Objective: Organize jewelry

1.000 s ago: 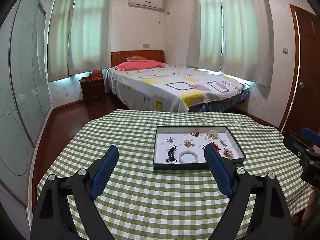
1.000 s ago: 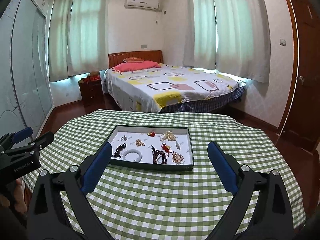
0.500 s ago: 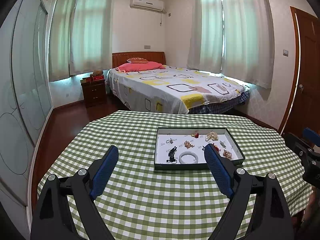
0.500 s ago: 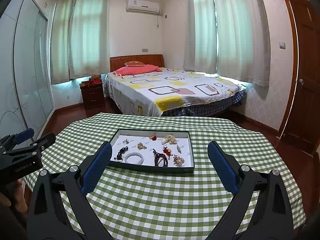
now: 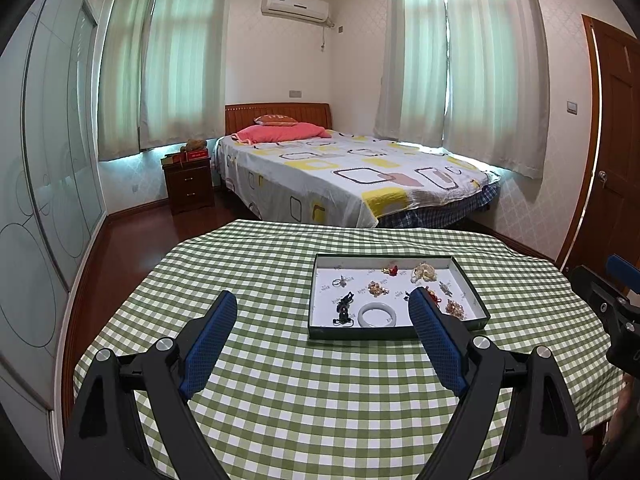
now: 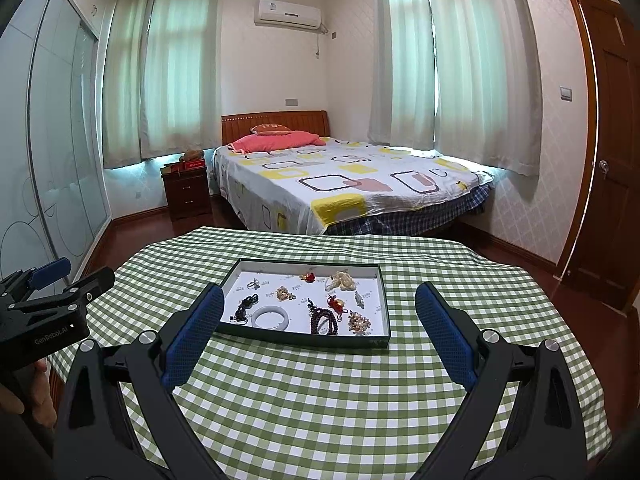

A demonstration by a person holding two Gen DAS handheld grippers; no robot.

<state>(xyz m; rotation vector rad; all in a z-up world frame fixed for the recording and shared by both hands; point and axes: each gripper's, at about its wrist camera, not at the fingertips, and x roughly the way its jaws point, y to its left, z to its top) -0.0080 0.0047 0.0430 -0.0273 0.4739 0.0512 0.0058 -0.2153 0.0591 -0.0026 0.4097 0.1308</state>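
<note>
Here the left gripper (image 5: 322, 312) and right gripper (image 6: 320, 304) both hang wide, empty, above the checked table (image 6: 320, 400). A dark-rimmed tray (image 6: 304, 338) holds a pale bangle (image 6: 271, 317) and, apparently, dark beads (image 6: 324, 319).

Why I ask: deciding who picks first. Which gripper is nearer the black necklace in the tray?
Left, probably. The black necklace lies almost straight ahead of the open left gripper, while the right gripper sees it well off to its left.

Two wrist views, side by side, low over the checked table (image 5: 320, 400), faced the bed (image 6: 340, 184); both shared the jewelry tray (image 5: 394, 334), left camera farther left.
</note>
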